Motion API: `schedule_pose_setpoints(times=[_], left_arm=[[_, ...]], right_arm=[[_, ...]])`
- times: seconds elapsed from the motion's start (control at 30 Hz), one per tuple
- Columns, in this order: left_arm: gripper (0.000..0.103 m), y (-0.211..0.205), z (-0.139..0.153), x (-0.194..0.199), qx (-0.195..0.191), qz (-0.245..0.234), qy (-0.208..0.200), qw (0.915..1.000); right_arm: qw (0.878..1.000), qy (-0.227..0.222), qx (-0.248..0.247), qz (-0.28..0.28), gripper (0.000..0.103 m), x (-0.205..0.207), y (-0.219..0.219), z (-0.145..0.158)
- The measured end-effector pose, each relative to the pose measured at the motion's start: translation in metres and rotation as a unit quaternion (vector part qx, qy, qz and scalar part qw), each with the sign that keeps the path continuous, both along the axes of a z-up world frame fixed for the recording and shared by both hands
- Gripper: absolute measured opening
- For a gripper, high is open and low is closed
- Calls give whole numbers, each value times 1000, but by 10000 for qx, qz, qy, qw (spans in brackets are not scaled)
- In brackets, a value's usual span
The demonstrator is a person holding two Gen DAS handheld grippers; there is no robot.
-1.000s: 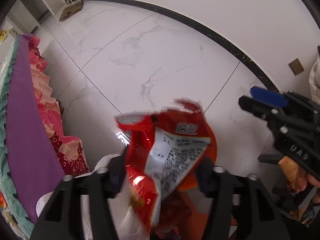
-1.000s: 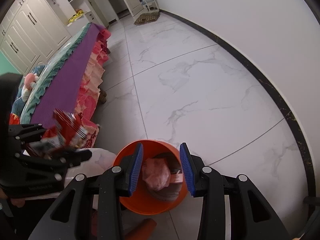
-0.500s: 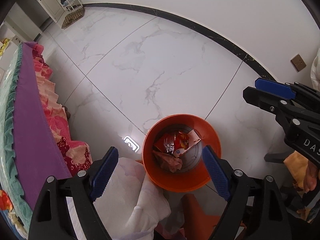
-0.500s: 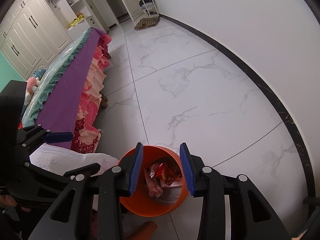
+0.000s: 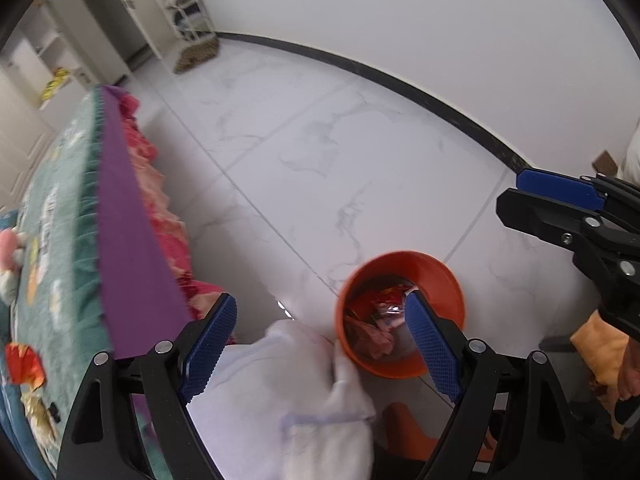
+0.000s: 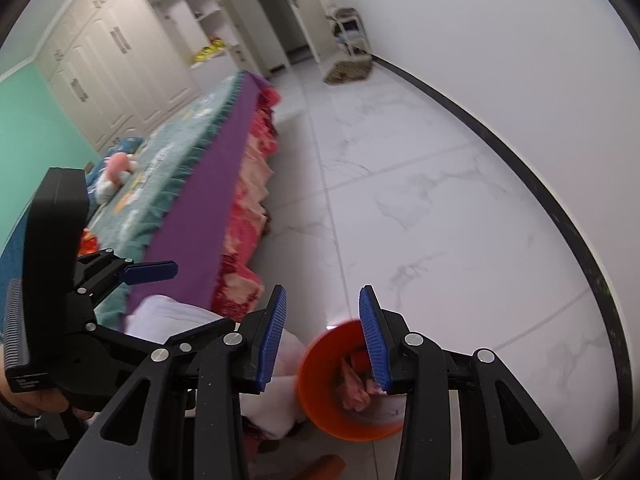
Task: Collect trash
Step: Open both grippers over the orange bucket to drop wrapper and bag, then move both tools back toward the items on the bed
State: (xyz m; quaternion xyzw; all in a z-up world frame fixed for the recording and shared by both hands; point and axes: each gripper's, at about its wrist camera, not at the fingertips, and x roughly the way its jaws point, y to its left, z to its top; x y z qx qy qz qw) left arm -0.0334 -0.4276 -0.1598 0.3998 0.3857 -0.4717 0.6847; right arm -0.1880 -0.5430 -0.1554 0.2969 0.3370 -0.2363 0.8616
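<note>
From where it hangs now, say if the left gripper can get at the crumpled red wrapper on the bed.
Probably yes: left gripper is open and empty, and the red wrapper lies uncovered on the teal bedspread.

Left claw open wide, nothing between pads. Below: orange bin on marble floor, red wrapper and pink scrap inside. White cloth touching bin rim. Bed at left. Right claw at right edge.
</note>
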Motion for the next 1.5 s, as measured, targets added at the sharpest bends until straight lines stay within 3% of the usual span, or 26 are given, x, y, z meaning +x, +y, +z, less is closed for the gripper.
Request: schedule_pose_setpoints(times=[0.27, 0.37, 0.5, 0.77, 1.0, 1.3, 1.5], left_arm=[[85, 50, 39, 28, -476, 588, -208, 9969], [85, 74, 49, 43, -574, 880, -295, 9940], [85, 113, 62, 65, -696, 1361, -389, 9875], [85, 190, 83, 99, -818, 2174, -613, 9707], [85, 266, 92, 125, -866, 2802, -721, 9533], [85, 349, 90, 161, -810, 3569, -661, 9283], [85, 385, 84, 189, -864, 3978, -504, 9120]], right_arm=[[9963, -299, -298, 755, 43, 51, 41, 50], [9916, -407, -431, 1151, 52, 76, 64, 67], [9824, -483, -579, 1707, 52, 105, 94, 85], [9492, -614, -770, 2990, 52, 175, 169, 113], [9156, -643, -675, 3912, 53, 231, 239, 117], [8737, -563, -678, 4784, 53, 293, 326, 113], [8582, -451, -648, 5071, 53, 334, 363, 108]])
